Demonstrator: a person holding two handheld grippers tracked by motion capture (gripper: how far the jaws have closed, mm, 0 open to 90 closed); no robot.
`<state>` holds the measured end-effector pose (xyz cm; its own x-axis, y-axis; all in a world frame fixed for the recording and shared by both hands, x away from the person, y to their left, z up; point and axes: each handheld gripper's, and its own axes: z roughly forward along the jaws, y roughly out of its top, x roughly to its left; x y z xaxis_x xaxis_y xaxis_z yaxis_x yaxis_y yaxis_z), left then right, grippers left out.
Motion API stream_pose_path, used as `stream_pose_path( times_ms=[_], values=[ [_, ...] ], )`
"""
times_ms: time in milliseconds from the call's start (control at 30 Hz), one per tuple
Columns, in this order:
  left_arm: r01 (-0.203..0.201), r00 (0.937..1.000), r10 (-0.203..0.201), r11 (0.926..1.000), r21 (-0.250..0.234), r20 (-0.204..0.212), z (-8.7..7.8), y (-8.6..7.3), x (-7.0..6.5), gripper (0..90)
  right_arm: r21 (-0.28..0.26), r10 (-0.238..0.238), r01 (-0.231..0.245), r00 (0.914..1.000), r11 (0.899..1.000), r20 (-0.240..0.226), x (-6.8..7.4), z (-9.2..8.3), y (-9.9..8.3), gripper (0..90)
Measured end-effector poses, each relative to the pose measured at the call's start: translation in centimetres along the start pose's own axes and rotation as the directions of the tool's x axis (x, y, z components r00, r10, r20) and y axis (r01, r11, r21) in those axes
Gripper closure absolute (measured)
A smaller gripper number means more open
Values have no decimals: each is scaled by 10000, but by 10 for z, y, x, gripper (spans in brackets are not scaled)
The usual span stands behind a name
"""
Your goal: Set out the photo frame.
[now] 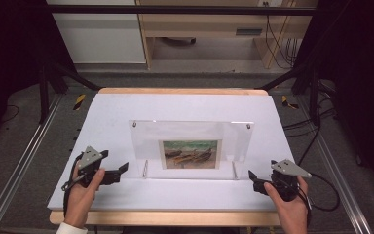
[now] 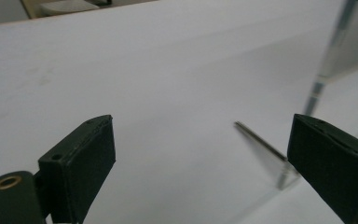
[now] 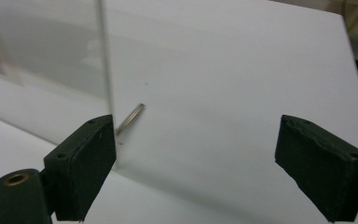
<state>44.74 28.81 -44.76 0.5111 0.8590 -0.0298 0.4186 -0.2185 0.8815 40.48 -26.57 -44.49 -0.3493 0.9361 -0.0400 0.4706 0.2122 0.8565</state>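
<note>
A clear acrylic picture frame (image 1: 191, 146) stands upright in the middle of the white table top (image 1: 107, 112). It holds a small picture of boats (image 1: 191, 154) and rests on metal foot pins. My left gripper (image 1: 121, 173) is held just left of the frame, open and empty. In the left gripper view the jaws (image 2: 203, 126) stand wide apart, with the frame's edge (image 2: 328, 60) and a foot pin (image 2: 261, 140) ahead on the right. My right gripper (image 1: 252, 181) is off the frame's right end, open. Between its jaws (image 3: 196, 123) is bare table, and the frame's edge (image 3: 105, 56) is at the left.
The table has a wooden rim (image 1: 175, 91) at the back and front. Aluminium rails (image 1: 14, 170) run along both sides on the floor. Black struts (image 1: 58, 73) rise at the far corners, and cables (image 1: 321, 136) lie on the floor at the right.
</note>
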Motion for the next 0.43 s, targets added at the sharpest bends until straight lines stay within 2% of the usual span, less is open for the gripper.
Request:
stream_pose_path(
  times_ms=[100,233,333,433],
  values=[
    [89,9979,-90,10000,-8,-637,-3,-5,15,71,145,324,-335,9971,9993,689,-9,2,-3,143],
    [309,9882,-310,9995,-26,-1497,-3,-13,34,71,278,628,-676,9869,9973,1487,-22,12,-8,152],
    [323,9828,-341,9994,-130,-1813,-4,-16,39,69,328,679,-741,9844,9967,1623,-28,19,-10,160],
    [254,9828,-275,9996,-139,-1826,-2,-16,41,61,286,503,-557,9851,9980,1642,-26,20,-10,163]
  ],
)
